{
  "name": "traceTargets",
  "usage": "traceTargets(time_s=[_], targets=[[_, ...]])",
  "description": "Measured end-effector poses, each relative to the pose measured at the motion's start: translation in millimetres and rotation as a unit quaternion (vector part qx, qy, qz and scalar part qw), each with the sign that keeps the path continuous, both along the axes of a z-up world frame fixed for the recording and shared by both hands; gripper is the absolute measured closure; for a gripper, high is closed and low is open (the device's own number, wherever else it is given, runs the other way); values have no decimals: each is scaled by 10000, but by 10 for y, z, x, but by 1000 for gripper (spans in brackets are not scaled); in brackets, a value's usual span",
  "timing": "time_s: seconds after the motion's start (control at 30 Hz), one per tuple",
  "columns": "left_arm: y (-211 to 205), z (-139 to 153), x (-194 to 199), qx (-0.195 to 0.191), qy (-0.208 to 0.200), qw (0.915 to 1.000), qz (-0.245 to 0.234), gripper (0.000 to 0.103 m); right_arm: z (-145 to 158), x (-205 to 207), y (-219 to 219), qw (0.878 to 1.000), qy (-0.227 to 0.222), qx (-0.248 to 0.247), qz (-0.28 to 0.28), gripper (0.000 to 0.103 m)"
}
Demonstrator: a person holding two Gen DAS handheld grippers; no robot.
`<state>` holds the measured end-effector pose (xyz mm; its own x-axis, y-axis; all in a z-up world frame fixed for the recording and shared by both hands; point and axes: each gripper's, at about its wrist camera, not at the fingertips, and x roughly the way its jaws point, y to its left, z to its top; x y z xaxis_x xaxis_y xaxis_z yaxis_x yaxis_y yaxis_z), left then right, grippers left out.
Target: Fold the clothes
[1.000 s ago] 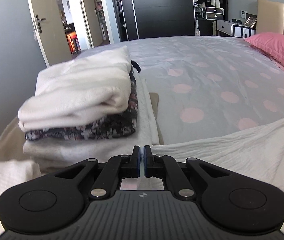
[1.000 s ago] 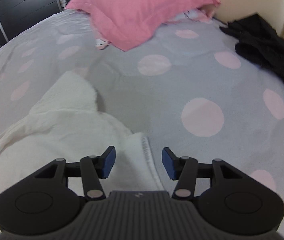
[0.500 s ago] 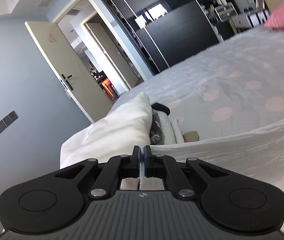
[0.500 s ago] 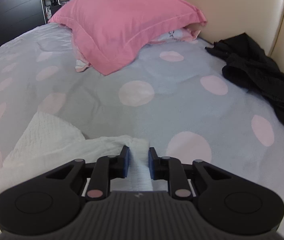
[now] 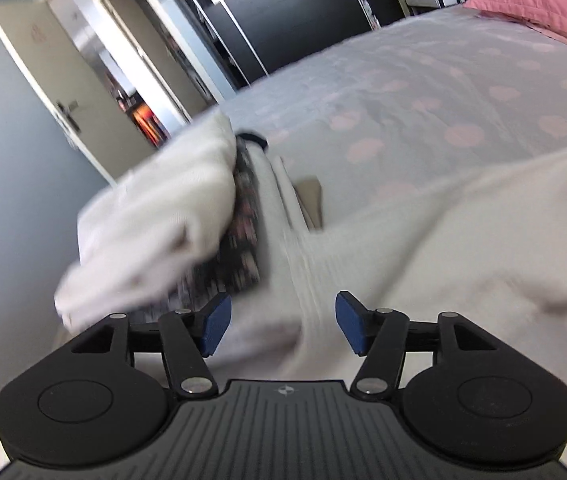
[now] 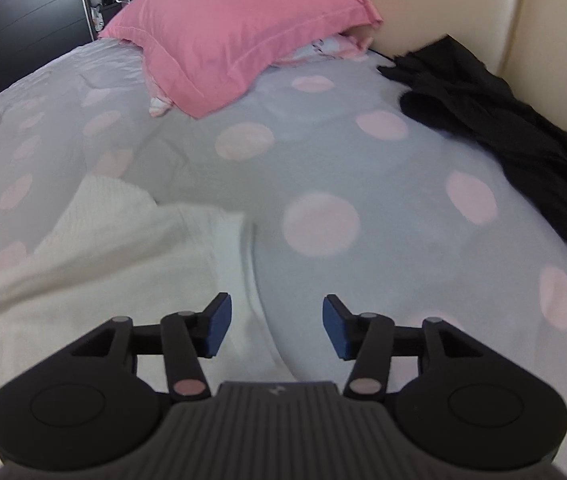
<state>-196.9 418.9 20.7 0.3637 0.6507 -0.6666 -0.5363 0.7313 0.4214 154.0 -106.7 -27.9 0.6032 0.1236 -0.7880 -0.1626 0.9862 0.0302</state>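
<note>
A white ribbed garment [image 5: 423,248] lies spread on the polka-dot bed [image 5: 423,80]. My left gripper [image 5: 280,325] is open and empty just above the garment's edge, close to a stack of folded clothes [image 5: 171,216]. In the right wrist view the same white garment [image 6: 115,272] lies at the left, its hem running between the fingers. My right gripper [image 6: 271,328] is open and empty over that hem.
A pink pillow [image 6: 239,28] lies at the head of the bed [image 6: 323,160]. A black garment [image 6: 503,128] is heaped against the beige headboard [image 6: 483,8]. A door [image 5: 63,92] and a black wardrobe [image 5: 295,28] stand beyond the bed.
Both grippers have opened and let go of the white garment, which now lies on the bed. The left view has tilted back down toward the stack.
</note>
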Motion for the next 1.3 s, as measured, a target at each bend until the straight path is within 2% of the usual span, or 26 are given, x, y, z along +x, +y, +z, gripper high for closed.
traceTargets(time_s=[0.17,0.27,0.33,0.43,0.6,0.7,0.77,0.83,0.93,1.13,1.27,1.3], targets=[[-334,-93,-424,-1086,71,9940,-56,46,-37,-420,-449,9986,236,247,-411,49],[-552,-219,-582,-1505,185,9883,139,46,-70,-582,-698,9959,492,244,-722,49],[-683,-336,-716,-1919,168,9805,403,46,-97,-691,-857,9923,717,255,-981,49],[-853,-488,-810,-2493,222,9658,680,46,-102,-830,-1061,9840,976,705,-1310,48],[-1195,-656,-835,-2616,619,9589,906,46,-135,-1032,-1089,9786,1283,978,-1276,36],[-1315,-720,-887,-2681,707,9543,1113,46,-172,-1118,-1105,9720,1481,1278,-1305,35],[-1360,-745,-950,-2702,718,9518,1265,46,-162,-1170,-1136,9719,1450,1164,-1445,35],[-1370,-768,-1016,-2795,633,9478,1401,46,-133,-1210,-1217,9713,1326,1125,-1623,35],[-1371,-805,-1098,-2956,472,9410,1581,46,-131,-1237,-1447,9612,1255,1383,-2030,35],[-1326,-880,-1132,-3246,136,9281,1820,46,-323,-1226,-1610,9390,1652,1927,-2320,37],[-1296,-931,-1154,-3435,-89,9181,1977,47,-342,-1181,-1481,9444,1724,1886,-2069,41],[-1299,-933,-1160,-3440,-134,9178,1978,52,-341,-1179,-1446,9456,1734,1886,-2007,52]])
